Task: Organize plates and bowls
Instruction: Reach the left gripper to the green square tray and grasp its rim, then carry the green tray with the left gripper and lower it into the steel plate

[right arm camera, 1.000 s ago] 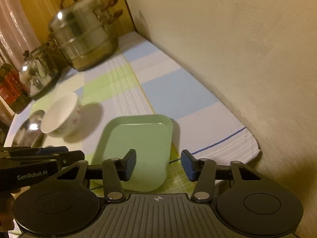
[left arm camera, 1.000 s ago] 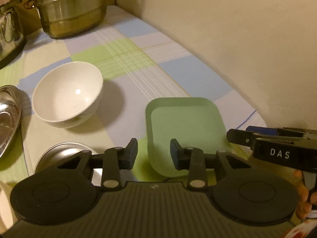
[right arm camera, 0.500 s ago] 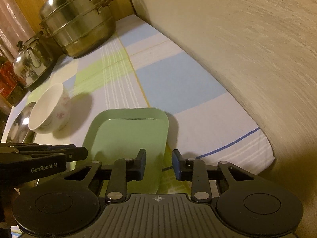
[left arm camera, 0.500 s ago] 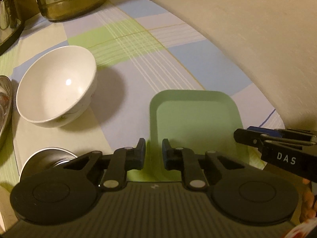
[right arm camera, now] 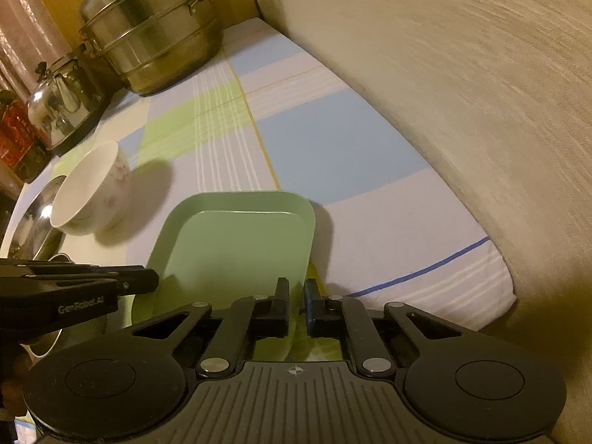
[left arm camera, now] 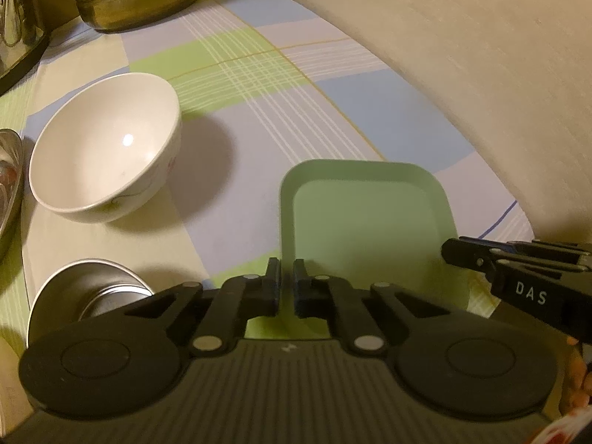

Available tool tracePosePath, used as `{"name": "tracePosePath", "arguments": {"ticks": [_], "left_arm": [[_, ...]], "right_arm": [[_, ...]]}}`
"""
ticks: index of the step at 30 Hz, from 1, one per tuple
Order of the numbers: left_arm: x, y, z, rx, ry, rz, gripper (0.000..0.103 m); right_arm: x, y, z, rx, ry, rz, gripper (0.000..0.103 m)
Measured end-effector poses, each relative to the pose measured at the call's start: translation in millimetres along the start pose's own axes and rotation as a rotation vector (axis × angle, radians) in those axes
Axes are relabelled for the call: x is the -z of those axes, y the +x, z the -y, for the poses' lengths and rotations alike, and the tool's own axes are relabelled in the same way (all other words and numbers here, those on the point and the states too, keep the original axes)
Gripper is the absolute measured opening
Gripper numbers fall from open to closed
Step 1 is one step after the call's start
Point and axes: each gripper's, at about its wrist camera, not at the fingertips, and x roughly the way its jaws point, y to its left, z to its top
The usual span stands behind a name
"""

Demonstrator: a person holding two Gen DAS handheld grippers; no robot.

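Note:
A pale green square plate [left arm camera: 366, 218] lies on the checked cloth, also in the right wrist view [right arm camera: 236, 244]. My left gripper [left arm camera: 286, 285] is shut on its near left edge. My right gripper [right arm camera: 296, 305] is shut on its near right edge. A white bowl [left arm camera: 103, 155] stands to the plate's left, also in the right wrist view [right arm camera: 92, 188]. A small steel bowl [left arm camera: 88, 296] sits at the near left. Each gripper shows in the other's view: right [left arm camera: 518, 273], left [right arm camera: 74, 288].
A steel steamer pot [right arm camera: 155, 33] and a kettle [right arm camera: 59, 107] stand at the back. A steel dish [left arm camera: 9, 188] lies at the far left. A beige wall [right arm camera: 462, 92] runs along the right side. The cloth's edge [right arm camera: 492, 285] is near right.
Both grippers closed from open onto the green plate's near edge, left on its left side, right on its right side. Both cameras moved closer to the plate.

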Motion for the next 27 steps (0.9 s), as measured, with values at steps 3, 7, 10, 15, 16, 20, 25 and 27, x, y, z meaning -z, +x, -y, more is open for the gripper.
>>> {"name": "tracePosePath", "arguments": {"ticks": [3, 7, 10, 15, 16, 20, 25, 27], "left_arm": [[2, -3, 0, 0.004, 0.001, 0.008, 0.005], [3, -13, -1, 0.012, -0.007, 0.038, 0.005], [3, -19, -1, 0.016, -0.019, 0.055, 0.005], [4, -36, -1, 0.021, -0.045, 0.099, 0.005], [5, -40, -2, 0.020, -0.052, 0.110, 0.005], [9, -59, -7, 0.016, -0.081, 0.150, 0.005], [19, -82, -18, -0.008, -0.129, 0.190, 0.005], [24, -93, -25, -0.023, -0.159, 0.207, 0.005]], "right_arm": [[-1, 0, 1, 0.004, -0.004, 0.005, 0.007], [-3, -5, 1, -0.001, -0.015, 0.027, 0.006], [-5, -10, 0, -0.007, -0.028, 0.044, 0.005], [-8, -22, -4, -0.023, -0.045, 0.072, 0.005], [-8, -25, -5, -0.029, -0.050, 0.080, 0.005], [-13, -40, -15, -0.056, -0.082, 0.113, 0.005], [-21, -53, -32, -0.109, -0.124, 0.142, 0.005], [-24, -55, -40, -0.132, -0.143, 0.148, 0.005]]}}
